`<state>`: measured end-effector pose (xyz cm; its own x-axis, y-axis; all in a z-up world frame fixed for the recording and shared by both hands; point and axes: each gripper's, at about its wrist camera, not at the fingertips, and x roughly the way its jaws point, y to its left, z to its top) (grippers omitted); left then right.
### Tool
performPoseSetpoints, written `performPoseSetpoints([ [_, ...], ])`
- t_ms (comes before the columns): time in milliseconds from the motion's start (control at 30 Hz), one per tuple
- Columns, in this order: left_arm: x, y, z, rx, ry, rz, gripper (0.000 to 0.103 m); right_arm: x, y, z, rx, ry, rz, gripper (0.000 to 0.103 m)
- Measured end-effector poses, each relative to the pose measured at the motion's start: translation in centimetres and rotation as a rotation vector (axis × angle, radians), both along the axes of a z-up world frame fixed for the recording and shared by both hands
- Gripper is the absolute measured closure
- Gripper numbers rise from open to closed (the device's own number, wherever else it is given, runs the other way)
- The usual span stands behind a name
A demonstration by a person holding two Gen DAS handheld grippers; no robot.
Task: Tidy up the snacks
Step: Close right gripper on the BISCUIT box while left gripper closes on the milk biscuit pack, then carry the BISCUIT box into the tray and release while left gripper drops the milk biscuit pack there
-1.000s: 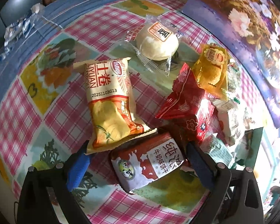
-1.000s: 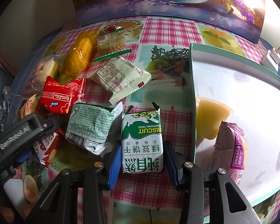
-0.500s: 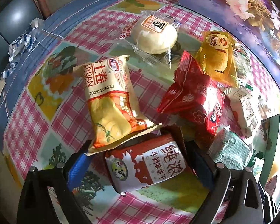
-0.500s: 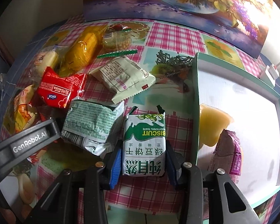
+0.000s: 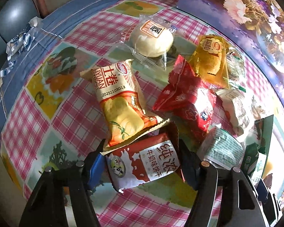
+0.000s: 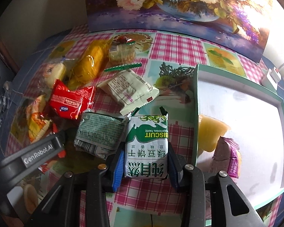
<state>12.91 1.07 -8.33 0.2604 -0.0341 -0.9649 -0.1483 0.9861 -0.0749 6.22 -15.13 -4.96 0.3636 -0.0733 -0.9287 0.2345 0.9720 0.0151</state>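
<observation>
Left wrist view: the left hand-held gripper (image 5: 142, 160) straddles a red-and-white milk biscuit pack (image 5: 143, 164) lying on the checked tabletop (image 5: 28, 117). Its jaws have just been closing, with the pack between them; the blue pads sit at the pack's two ends, though whether they press on it I cannot tell. A cream and orange roll packet (image 5: 119, 102) overlaps the far edge of that pack. Beyond it lie a red snack bag (image 5: 187, 102), a round white bun in clear wrap (image 5: 153, 39) and a yellow cake packet (image 5: 210, 62).

From the right wrist camera, the right hand-held gripper (image 6: 144, 160) is clamped on a green-and-white biscuit pack (image 6: 147, 145), a pad pressed against each long side. Just left of this pack rests a grey-green printed packet (image 6: 100, 134), touching it. Just right of it stands the wall of a teal-rimmed tray (image 6: 196, 113), which holds a yellow jelly cup (image 6: 210, 134) and a purple packet (image 6: 227, 158). Farther from the green pack, a cream packet (image 6: 128, 90) lies face down.
</observation>
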Motion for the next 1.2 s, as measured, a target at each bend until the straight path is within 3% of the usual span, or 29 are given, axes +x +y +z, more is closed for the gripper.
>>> performPoseSetpoints([
  [433, -2.3, 0.3, 3.1, -0.041, -0.036, -0.011, 0.032, -0.7, -1.4, 2.1, 0.033, -0.044, -0.046, 0.060],
  [667, -3.3, 0.4, 5.5, -0.048, -0.100, -0.033, 0.032, -1.1, -2.7, 3.4, 0.051, -0.070, -0.089, 0.060],
  [1200, -4.2, -3.2, 8.4, -0.059, -0.195, -0.134, 0.032, -2.9, -9.1, 4.8, 0.058, -0.091, -0.281, 0.060],
])
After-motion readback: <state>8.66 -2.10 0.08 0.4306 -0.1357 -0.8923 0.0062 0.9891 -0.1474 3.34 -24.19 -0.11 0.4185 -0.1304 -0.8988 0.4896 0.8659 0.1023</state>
